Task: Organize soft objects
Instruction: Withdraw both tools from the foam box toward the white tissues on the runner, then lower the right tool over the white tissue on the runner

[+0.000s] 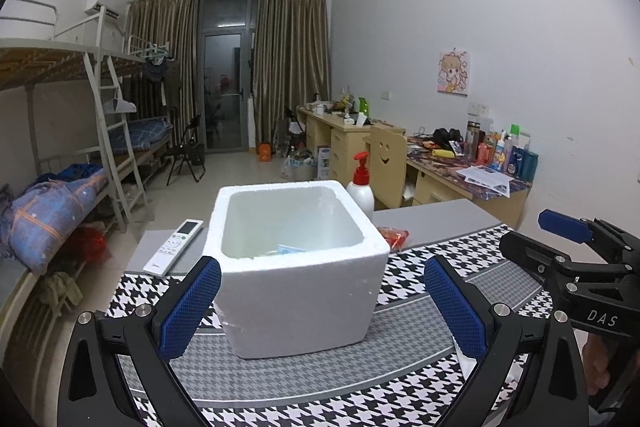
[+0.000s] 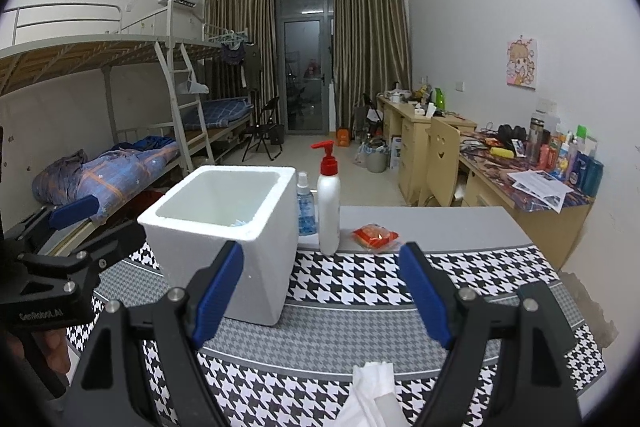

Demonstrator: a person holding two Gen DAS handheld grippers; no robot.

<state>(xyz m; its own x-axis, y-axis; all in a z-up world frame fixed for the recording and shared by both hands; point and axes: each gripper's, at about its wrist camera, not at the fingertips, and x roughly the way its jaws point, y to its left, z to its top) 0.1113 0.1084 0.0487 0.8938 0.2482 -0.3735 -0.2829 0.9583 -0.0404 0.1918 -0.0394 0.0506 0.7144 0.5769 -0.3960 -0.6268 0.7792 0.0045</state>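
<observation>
A white foam box (image 1: 296, 267) stands on the houndstooth table mat (image 1: 400, 387), with a blue item (image 1: 290, 249) lying at its bottom. My left gripper (image 1: 322, 301) is open, its blue pads on either side of the box's near face without touching it. My right gripper (image 2: 320, 297) is open and empty over the mat, to the right of the foam box (image 2: 224, 239). A white crumpled tissue (image 2: 372, 391) lies on the mat just below the right gripper. A red-orange soft packet (image 2: 375, 235) lies behind it on the grey table.
A white pump bottle with a red top (image 2: 329, 203) and a small blue spray bottle (image 2: 306, 207) stand right of the box. A white remote control (image 1: 175, 247) lies left of it. Bunk beds line the left, desks and a chair the right wall.
</observation>
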